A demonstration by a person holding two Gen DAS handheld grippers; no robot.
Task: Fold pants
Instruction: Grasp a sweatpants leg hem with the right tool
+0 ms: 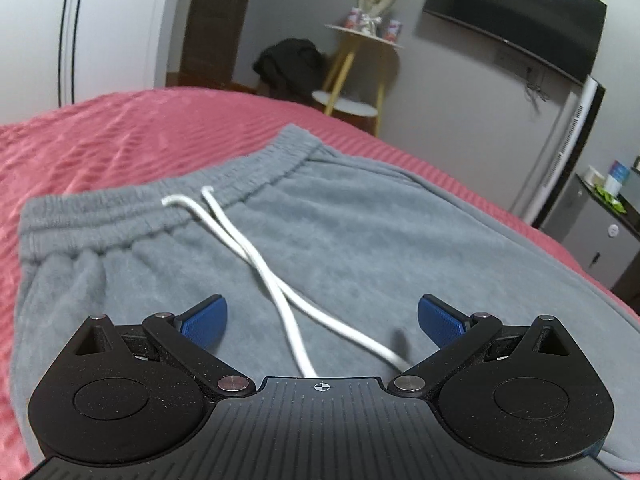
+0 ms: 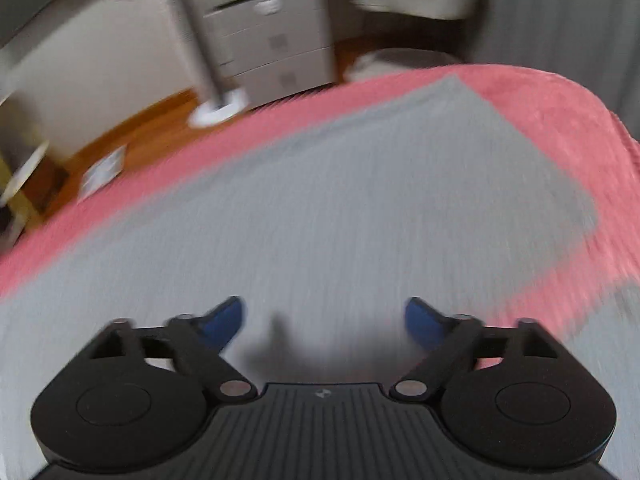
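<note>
Left wrist view: grey fleece pants lie flat on a bed with a pink ribbed bedspread. Elastic waistband runs across the far side of the garment, up and to the left of the fingers. White drawstring comes out of the waistband in two strands, which cross and trail toward the camera, passing through the gap between the fingers and under the gripper body.

Left gripper: blue-padded fingers spread wide, nothing clamped. Pants fabric lies beneath and ahead of them; only the drawstring lies in the gap. Whether the tips touch the cloth I cannot tell.

Beyond the bed: small round side table with yellow legs, wall-mounted television, dark heap on the floor.

Right wrist view: heavily motion-blurred. Right gripper is over a plain stretch of the pants, a long grey panel reaching away to a squared end near the far edge of the bed. Fingers stand well apart, nothing between them; fabric is below them and a dark shadow falls on it just ahead of the gripper body. Contact with the cloth cannot be judged through the blur.

Pink bedspread frames the grey panel on both sides. Grey drawer cabinet and a white stand base on the wooden floor beyond.
</note>
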